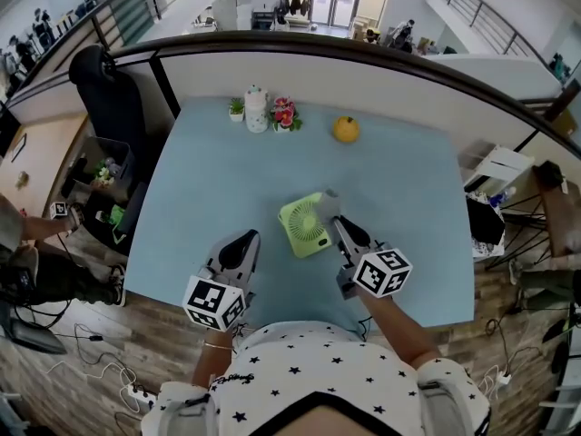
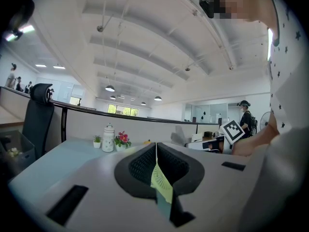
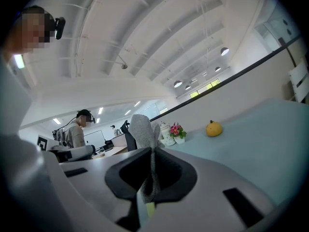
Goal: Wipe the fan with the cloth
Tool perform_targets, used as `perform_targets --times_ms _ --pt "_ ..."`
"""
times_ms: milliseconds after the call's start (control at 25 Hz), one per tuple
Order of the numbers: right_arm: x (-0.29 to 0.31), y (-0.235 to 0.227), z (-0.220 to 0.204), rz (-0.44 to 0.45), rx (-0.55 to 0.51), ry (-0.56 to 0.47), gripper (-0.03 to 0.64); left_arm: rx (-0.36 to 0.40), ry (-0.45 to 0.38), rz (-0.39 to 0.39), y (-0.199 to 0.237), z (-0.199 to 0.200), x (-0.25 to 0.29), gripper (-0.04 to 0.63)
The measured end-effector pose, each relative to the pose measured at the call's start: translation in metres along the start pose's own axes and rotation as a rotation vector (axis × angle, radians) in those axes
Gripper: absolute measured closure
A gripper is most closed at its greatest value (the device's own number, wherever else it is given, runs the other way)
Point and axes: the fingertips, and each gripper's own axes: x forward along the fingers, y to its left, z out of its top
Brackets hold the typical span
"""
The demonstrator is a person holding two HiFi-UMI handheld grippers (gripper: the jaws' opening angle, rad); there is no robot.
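Observation:
A small light-green fan (image 1: 304, 227) lies on the pale blue table (image 1: 200, 180), a little in front of its middle. My right gripper (image 1: 334, 218) hangs over the fan's right edge, shut on a grey cloth (image 1: 329, 200). In the right gripper view the cloth (image 3: 143, 129) sticks up from between the closed jaws of that gripper (image 3: 153, 163). My left gripper (image 1: 250, 237) is to the left of the fan and apart from it. Its jaws (image 2: 156, 151) are shut with nothing in them. A sliver of the fan (image 2: 162, 181) shows through the slit below them.
Along the table's far edge stand a small potted plant (image 1: 236, 109), a white jar (image 1: 257, 109), a pot of pink flowers (image 1: 285, 113) and a yellow fruit (image 1: 345, 129). A partition (image 1: 363, 66) rises behind them. A black chair (image 1: 109, 98) stands beyond the table's left side.

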Motion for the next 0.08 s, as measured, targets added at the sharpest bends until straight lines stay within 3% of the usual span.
perform_targets --times_ms 80 --pt "-0.0003 0.0001 -0.0005 -0.001 0.009 0.002 0.597 0.001 0.000 -0.002 -0.0004 0.0011 0.0001 0.563"
